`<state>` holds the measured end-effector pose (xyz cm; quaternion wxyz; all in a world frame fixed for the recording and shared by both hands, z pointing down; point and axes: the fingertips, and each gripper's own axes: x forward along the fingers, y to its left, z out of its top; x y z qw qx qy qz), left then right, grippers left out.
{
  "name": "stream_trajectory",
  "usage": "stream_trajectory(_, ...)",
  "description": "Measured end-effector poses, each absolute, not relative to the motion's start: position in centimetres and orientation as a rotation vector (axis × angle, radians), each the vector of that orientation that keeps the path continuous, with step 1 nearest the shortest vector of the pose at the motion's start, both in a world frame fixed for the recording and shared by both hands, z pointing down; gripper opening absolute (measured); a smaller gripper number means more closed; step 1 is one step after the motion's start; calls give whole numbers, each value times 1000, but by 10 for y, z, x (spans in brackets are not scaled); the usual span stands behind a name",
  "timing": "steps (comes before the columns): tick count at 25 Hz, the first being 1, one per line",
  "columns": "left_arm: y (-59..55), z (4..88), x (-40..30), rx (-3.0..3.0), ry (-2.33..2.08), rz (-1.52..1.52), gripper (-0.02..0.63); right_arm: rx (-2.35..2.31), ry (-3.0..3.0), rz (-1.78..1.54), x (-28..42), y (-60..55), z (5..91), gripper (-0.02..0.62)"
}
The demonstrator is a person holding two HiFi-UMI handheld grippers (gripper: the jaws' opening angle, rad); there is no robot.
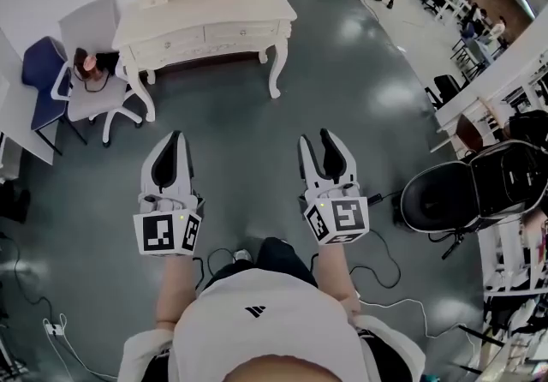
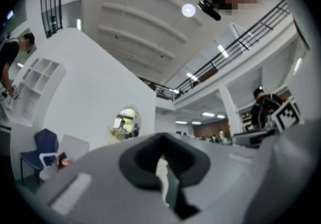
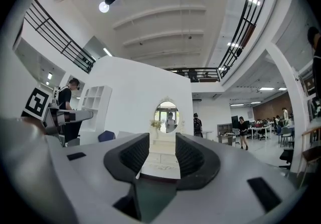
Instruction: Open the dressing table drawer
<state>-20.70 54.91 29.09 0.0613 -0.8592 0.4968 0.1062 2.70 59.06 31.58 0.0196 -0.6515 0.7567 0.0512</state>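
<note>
The white dressing table (image 1: 205, 16) stands at the far side of the grey floor, its drawer fronts (image 1: 227, 32) facing me and closed. Both grippers hang in the air well short of it. My left gripper (image 1: 174, 139) is shut with nothing in it; in the left gripper view its jaws (image 2: 161, 143) meet over a thin slit. My right gripper (image 1: 318, 143) is open and empty. Between its jaws in the right gripper view (image 3: 162, 150) I see the table top (image 3: 160, 161) and the oval mirror (image 3: 166, 116) above it.
A white swivel chair (image 1: 96, 72) and a blue chair (image 1: 41, 72) stand left of the table. A black chair (image 1: 454, 192) and white desks (image 1: 488, 89) are at the right. Cables (image 1: 381, 267) lie on the floor near my feet. People stand in the background.
</note>
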Motion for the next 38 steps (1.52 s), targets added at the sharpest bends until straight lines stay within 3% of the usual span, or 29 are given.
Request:
stream_trajectory(16,432,301,-201,-2580,1569,326,8,-1984,2382,173,41,462,317,153)
stream_trajectory(38,244,284,-99,-2514,1582,302,8,-1862,2418,169,132,254,308,156)
